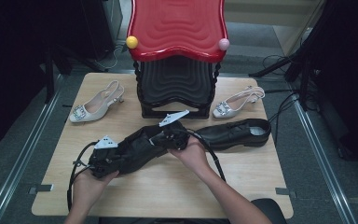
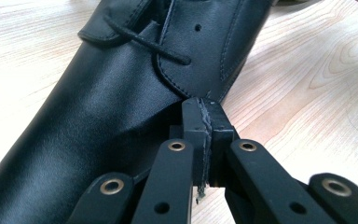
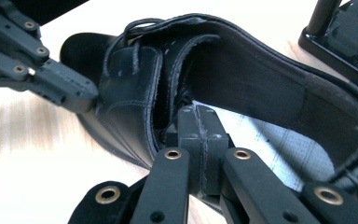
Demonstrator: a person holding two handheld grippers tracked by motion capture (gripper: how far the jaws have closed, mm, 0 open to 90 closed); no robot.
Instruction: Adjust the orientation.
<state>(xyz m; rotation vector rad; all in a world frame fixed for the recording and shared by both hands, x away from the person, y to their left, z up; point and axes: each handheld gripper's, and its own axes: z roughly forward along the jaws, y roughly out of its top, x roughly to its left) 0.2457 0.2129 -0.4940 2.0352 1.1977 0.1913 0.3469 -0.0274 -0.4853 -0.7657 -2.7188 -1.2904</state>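
A black leather lace-up shoe [image 1: 137, 149] lies on its side at the middle of the wooden table [image 1: 168, 186], between both hands. My left gripper [image 1: 125, 157] is shut, and its tip [image 2: 203, 103] touches the shoe's side [image 2: 98, 116] just below the eyelet flap and lace [image 2: 144, 39]. I see nothing between its jaws. My right gripper [image 1: 157, 140] is shut too, and its tip [image 3: 196, 112] reaches into the shoe's opening [image 3: 242, 79] beside the tongue. In the right gripper view the left gripper [image 3: 86, 95] presses on the shoe's outer side.
The matching black shoe [image 1: 237, 133] stands upright to the right. Two white slingback heels [image 1: 95, 106] [image 1: 237, 103] flank a black stand with a red wavy top [image 1: 177, 28] at the table's back. Cables trail off the table's right side.
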